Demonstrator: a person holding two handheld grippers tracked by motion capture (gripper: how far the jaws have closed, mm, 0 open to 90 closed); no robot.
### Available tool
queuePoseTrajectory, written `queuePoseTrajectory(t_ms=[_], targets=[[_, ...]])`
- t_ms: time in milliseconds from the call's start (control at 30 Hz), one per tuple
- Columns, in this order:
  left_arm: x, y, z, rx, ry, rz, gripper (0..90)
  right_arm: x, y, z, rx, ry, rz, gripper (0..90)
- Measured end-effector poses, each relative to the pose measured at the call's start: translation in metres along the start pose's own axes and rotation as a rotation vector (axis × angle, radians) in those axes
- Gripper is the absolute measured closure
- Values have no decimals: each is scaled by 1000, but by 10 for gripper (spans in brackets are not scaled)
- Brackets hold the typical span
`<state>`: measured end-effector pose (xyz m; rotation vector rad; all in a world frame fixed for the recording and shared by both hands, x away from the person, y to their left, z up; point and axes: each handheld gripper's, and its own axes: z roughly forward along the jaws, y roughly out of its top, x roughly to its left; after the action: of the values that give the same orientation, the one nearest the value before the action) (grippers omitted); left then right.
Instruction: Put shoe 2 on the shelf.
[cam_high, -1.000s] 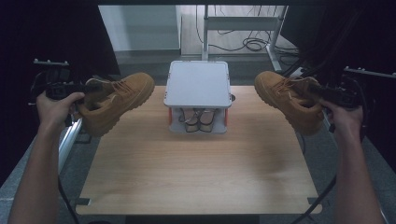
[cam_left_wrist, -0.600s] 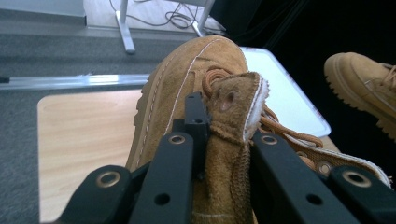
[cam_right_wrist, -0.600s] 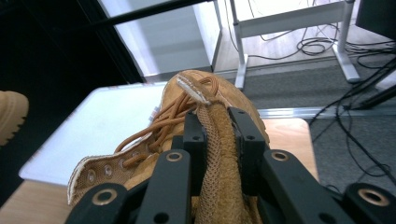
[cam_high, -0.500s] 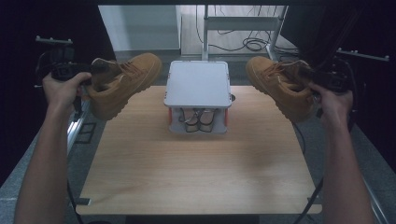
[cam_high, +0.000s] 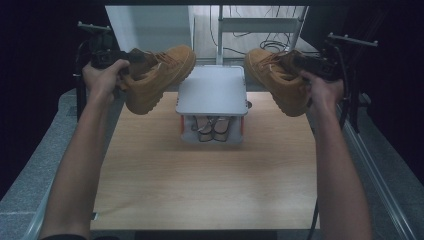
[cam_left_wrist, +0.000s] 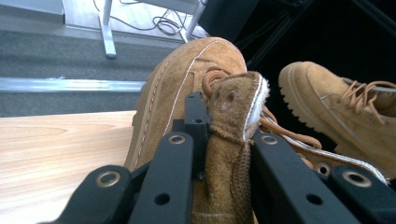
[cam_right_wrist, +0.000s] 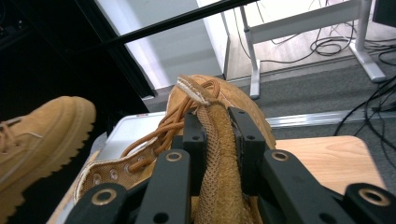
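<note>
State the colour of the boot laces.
Orange-brown, close to the tan suede boot itself; the laces show best in the right gripper view.

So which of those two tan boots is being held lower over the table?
The left boot, in the left gripper. Its heel hangs lower in the high view, over the table's left edge; the right boot sits slightly higher.

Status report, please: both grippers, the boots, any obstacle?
Left gripper shut on left boot, in the air. Right gripper shut on right boot, in the air. White box between the boots.

Two tan suede lace-up boots, the left boot and right boot, hang tilted above the table, toes facing.
</note>
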<state>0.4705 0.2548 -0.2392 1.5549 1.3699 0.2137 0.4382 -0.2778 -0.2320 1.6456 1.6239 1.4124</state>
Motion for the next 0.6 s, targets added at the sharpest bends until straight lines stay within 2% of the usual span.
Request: queuePoseTrajectory(t_ms=[300,433,600], targets=[[-5,7,41,12,18,-66,821,39,3,39,-3,5,49,781],[-5,9,54,20,22,-86,821,57,0,58,6,4,62,780],[-6,13,68,27,32,-101,820,72,-6,77,15,13,86,778]])
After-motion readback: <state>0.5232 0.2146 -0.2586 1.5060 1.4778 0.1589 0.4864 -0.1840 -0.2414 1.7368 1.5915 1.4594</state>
